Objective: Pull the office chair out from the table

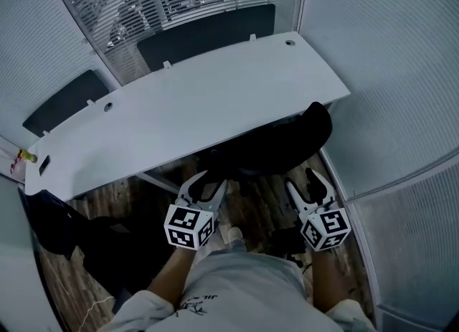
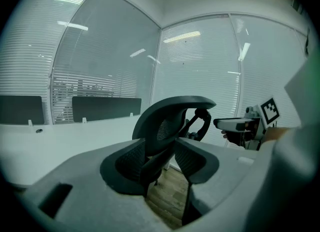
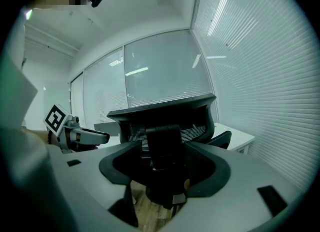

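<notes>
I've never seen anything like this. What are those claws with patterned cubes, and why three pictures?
No robot: a person holds a tool in each hand, the left gripper and right gripper; the patterned cubes are part of them. One picture comes from a camera on the person's head, looking down; the other two from cameras riding on each gripper. Ahead stands a white table with a black office chair pushed in at it. Both grippers' jaws stand apart and hold nothing.
</notes>
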`<state>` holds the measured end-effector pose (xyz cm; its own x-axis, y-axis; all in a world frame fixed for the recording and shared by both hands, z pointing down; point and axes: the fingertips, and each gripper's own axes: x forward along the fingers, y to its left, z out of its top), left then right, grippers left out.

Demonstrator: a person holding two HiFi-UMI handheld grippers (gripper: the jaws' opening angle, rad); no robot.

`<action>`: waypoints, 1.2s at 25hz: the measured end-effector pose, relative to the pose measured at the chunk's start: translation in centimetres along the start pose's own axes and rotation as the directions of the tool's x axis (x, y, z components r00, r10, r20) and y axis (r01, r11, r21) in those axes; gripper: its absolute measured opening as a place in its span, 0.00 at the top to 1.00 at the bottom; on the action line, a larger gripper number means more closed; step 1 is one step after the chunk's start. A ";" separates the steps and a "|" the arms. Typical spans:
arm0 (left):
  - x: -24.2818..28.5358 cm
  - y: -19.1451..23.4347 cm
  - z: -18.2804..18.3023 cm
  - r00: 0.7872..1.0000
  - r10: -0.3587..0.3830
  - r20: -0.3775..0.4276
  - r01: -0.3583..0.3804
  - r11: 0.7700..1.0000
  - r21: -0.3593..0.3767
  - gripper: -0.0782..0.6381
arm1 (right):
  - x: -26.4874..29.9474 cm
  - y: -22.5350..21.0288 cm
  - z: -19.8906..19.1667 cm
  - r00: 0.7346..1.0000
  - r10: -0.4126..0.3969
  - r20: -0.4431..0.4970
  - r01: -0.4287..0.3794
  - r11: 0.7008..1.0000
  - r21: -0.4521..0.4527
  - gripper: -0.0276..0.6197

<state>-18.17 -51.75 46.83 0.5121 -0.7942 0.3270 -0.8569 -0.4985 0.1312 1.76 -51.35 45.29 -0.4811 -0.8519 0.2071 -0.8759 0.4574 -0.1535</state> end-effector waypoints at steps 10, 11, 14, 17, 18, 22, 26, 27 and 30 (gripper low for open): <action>2.5 2.6 0.6 0.999 -0.026 -0.027 0.026 1.000 -0.005 0.50 | 2.6 -0.3 -0.2 0.999 0.029 -0.025 -0.030 0.999 -0.030 0.57; 2.7 2.9 0.6 0.999 -0.027 -0.030 0.027 1.000 -0.007 0.50 | 2.9 -0.1 -0.2 0.999 0.033 -0.029 -0.034 0.999 -0.037 0.57; 3.6 3.5 0.7 0.999 -0.032 -0.043 0.033 0.999 0.010 0.50 | 3.9 -0.1 -0.3 0.999 0.032 -0.043 -0.034 0.998 -0.055 0.56; 4.6 3.3 1.1 0.997 -0.061 -0.054 0.063 0.997 0.036 0.50 | 4.3 -0.3 -0.3 0.998 0.040 -0.051 -0.043 0.997 -0.061 0.56; 4.8 3.2 1.3 0.996 -0.076 -0.055 0.078 0.996 0.036 0.50 | 4.4 -0.3 -0.3 0.998 0.044 -0.055 -0.047 0.997 -0.063 0.55; 5.6 2.7 1.9 0.991 -0.120 -0.066 0.123 0.992 0.043 0.50 | 4.7 -0.2 -0.1 0.997 0.043 -0.071 -0.049 0.995 -0.085 0.55; 6.2 2.5 1.7 0.990 -0.122 -0.064 0.127 0.990 0.065 0.54 | 5.7 -0.4 -0.3 0.996 0.050 -0.078 -0.058 0.993 -0.107 0.55; 6.2 2.5 1.6 0.990 -0.125 -0.068 0.130 0.989 0.069 0.54 | 5.8 -0.5 -0.4 0.995 0.051 -0.080 -0.060 0.993 -0.107 0.55; 6.4 2.3 1.7 0.987 -0.138 -0.080 0.144 0.987 0.068 0.55 | 5.9 -0.7 -0.3 0.995 0.048 -0.092 -0.058 0.993 -0.106 0.55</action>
<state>-16.77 -58.61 47.68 0.6192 -0.6875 0.3794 -0.7684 -0.6300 0.1125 -0.45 -56.59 46.95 -0.5238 -0.8020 0.2870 -0.8457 0.5301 -0.0620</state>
